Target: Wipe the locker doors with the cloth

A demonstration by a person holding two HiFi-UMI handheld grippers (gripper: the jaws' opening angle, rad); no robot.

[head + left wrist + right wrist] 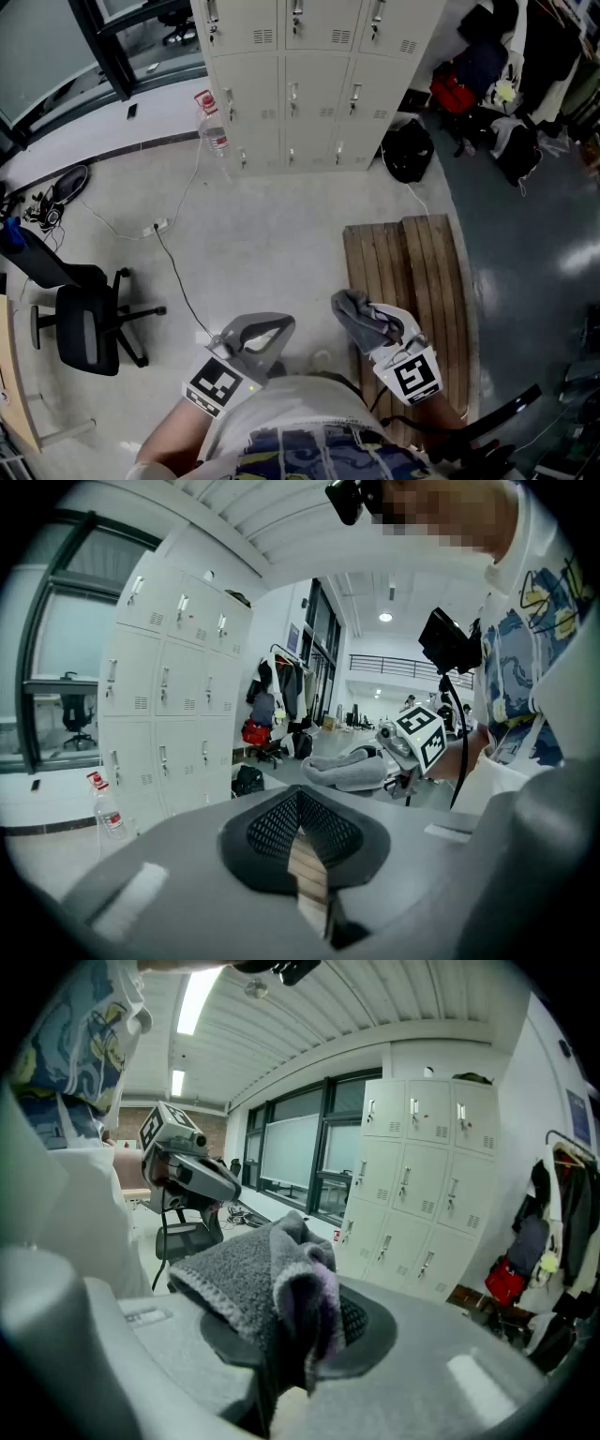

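Head view: right gripper [368, 323] jaws pinch the cloth [352, 305], left gripper [270, 328] jaws closed on nothing, bottle [212, 127] and cable [174, 272] before lockers [309, 84].

The right gripper [379, 324] holds the grey cloth [354, 307] — lockers [309, 84] stand well ahead.

cloth [251, 1283]: grey, purple edge | lockers [309, 84]: cream | chair [84, 330]: black

Fuzzy grey terry cloth [272, 1288], smooth painted metal lockers [309, 89], slatted wooden pallet [412, 272]
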